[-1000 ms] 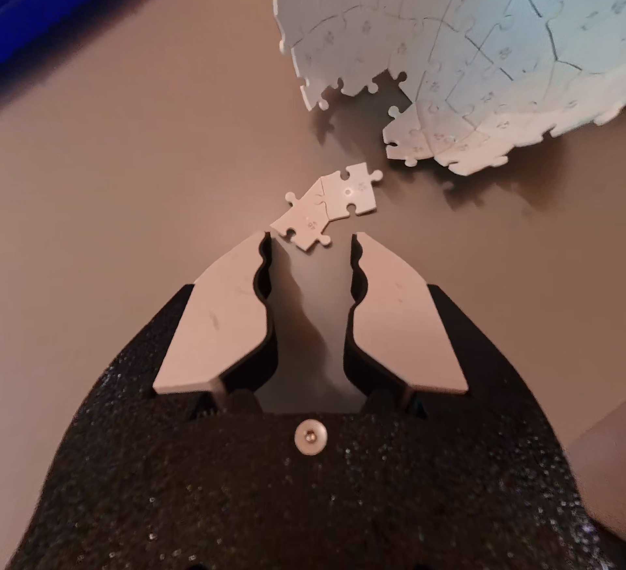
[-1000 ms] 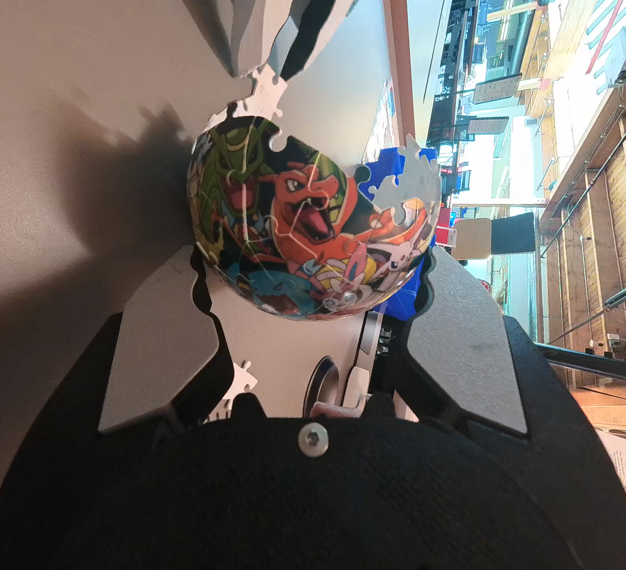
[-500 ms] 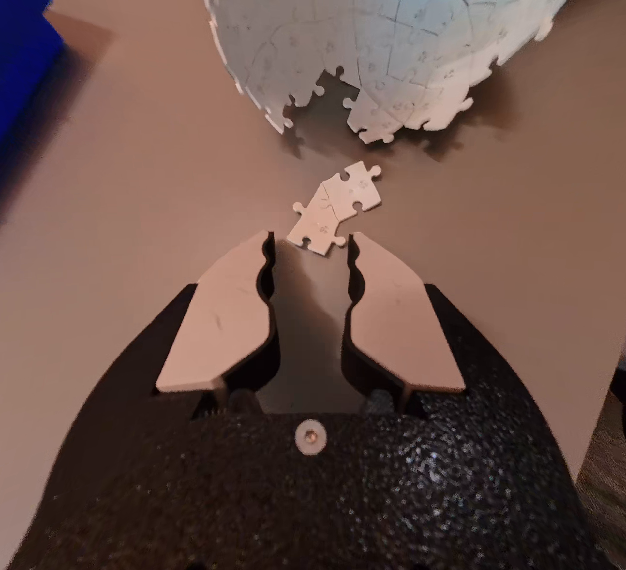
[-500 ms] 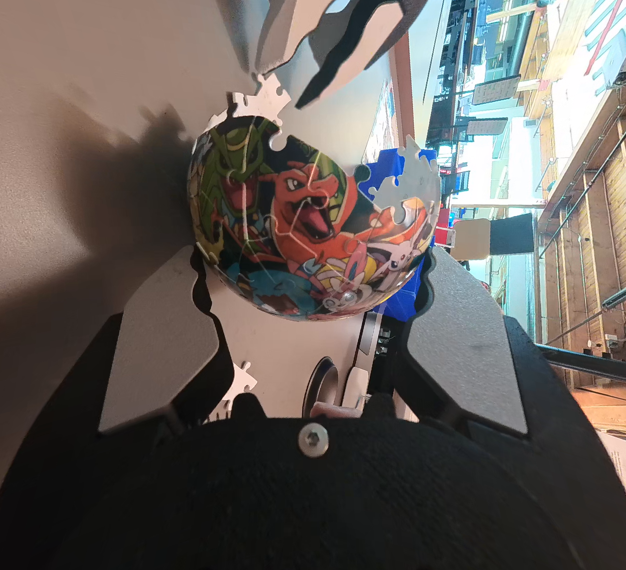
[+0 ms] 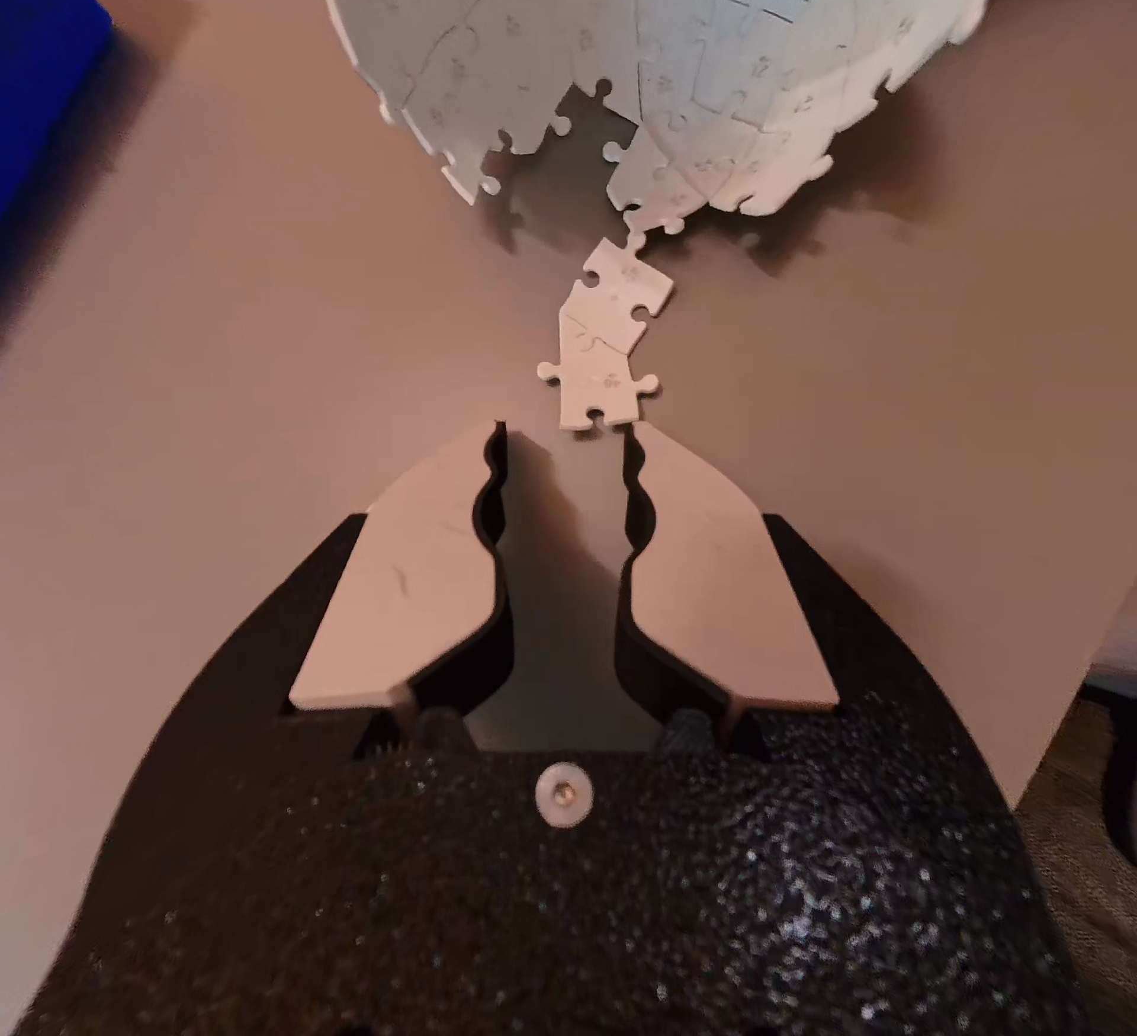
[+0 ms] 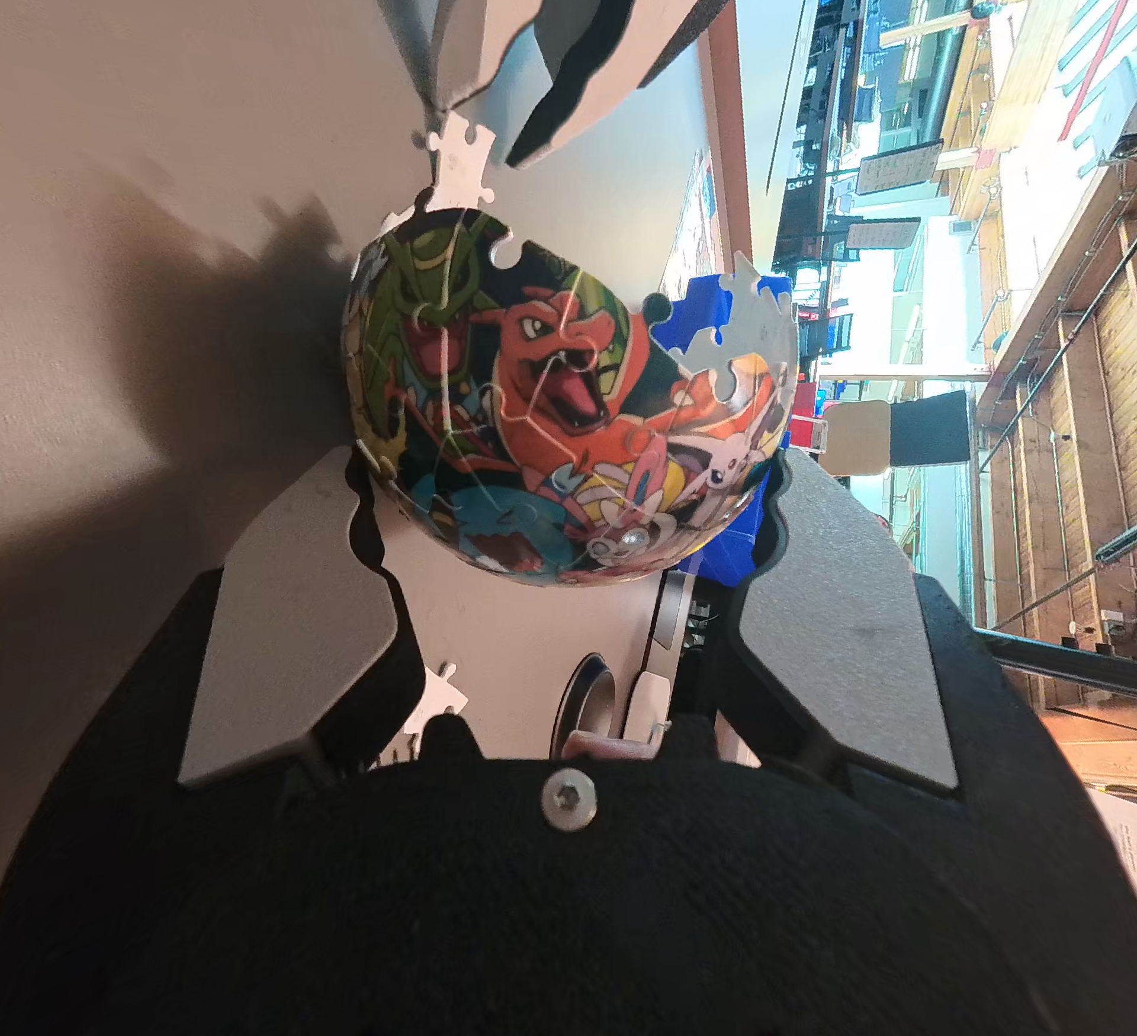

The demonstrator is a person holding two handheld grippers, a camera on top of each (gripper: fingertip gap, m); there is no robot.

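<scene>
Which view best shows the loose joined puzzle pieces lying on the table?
The left wrist view: the loose joined pieces lie whole, just ahead of the open left gripper. The right wrist view shows them partly, behind the puzzle ball.

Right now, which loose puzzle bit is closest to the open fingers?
The white two-piece strip just ahead of the left gripper, lying blank side up. The other loose bit lies on the table beside the right gripper.

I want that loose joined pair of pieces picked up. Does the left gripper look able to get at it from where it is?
Probably yes. The left gripper is open, the joined pair of pieces lies flat on the table just past its fingertips, nothing between. The puzzle shell sits close behind.
</scene>
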